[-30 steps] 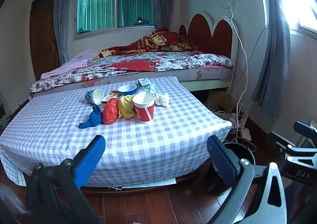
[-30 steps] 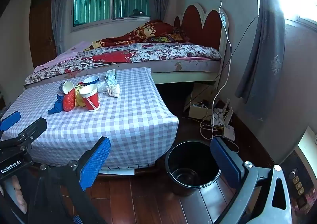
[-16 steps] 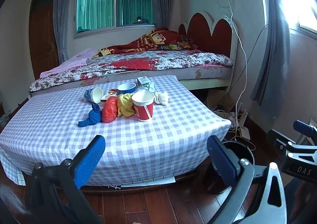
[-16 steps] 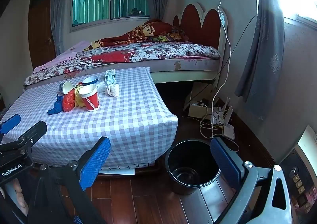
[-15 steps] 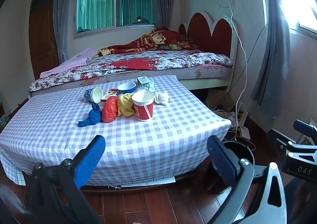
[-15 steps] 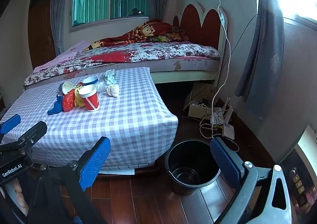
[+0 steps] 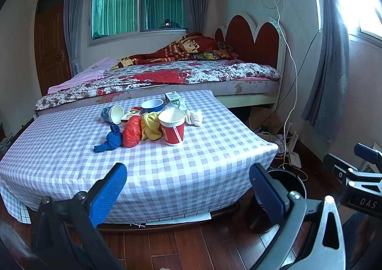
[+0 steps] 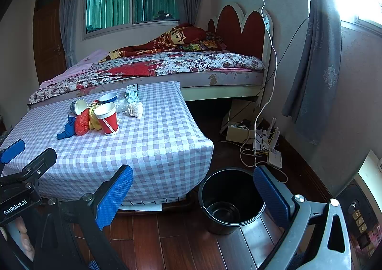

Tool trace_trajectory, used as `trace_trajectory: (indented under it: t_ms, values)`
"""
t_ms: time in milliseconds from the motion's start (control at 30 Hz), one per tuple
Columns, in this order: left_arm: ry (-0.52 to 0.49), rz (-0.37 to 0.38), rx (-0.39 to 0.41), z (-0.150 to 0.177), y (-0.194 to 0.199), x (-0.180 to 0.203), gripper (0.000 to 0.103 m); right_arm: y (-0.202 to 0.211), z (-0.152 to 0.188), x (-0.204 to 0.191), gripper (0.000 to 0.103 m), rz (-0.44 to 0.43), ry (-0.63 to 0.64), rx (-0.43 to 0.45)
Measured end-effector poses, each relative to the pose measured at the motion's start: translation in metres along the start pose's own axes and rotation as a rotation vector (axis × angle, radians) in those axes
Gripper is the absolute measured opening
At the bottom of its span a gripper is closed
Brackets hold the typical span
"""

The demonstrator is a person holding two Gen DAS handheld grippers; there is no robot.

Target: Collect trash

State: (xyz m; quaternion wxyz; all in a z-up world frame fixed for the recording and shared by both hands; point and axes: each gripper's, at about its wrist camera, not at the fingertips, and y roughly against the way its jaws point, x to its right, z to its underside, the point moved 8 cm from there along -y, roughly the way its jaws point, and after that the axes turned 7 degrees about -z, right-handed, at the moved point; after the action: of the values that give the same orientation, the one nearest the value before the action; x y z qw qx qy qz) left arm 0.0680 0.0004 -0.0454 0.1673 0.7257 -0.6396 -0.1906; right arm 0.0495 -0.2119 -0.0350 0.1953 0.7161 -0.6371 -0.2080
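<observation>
A bed with a floral cover ran across the back of the room, and just in front of it stood the table under a lilac checked cloth. On the floor beside the table's near right corner sat a black bin, upright, its mouth open upward.

The trash lay in one cluster toward the far middle of the table. A red paper cup stood upright, mouth up, at the cluster's near right edge. Touching it on the left was a crumpled yellow bag, then a red bag with its long axis running away from the camera, then a knotted blue bag trailing toward the near left. Behind these a blue cup lay on its side, mouth facing the front right, and a blue bowl sat upright. A white wad lay right of the red cup; the small carton behind it was, I think, lying flat.

The left tool hung before the table's front edge, its blue pads spread wide with nothing between them. The right tool hung above the bin, likewise spread wide.
</observation>
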Motion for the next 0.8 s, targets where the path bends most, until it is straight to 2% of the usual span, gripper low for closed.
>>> trace_trajectory:
  t_ms: [800]
  values:
    - [-0.005,0.002,0.000,-0.0011,-0.0004,0.0027,0.102,0.0014,-0.0034,-0.0001,0.102,-0.003,0.001,0.002]
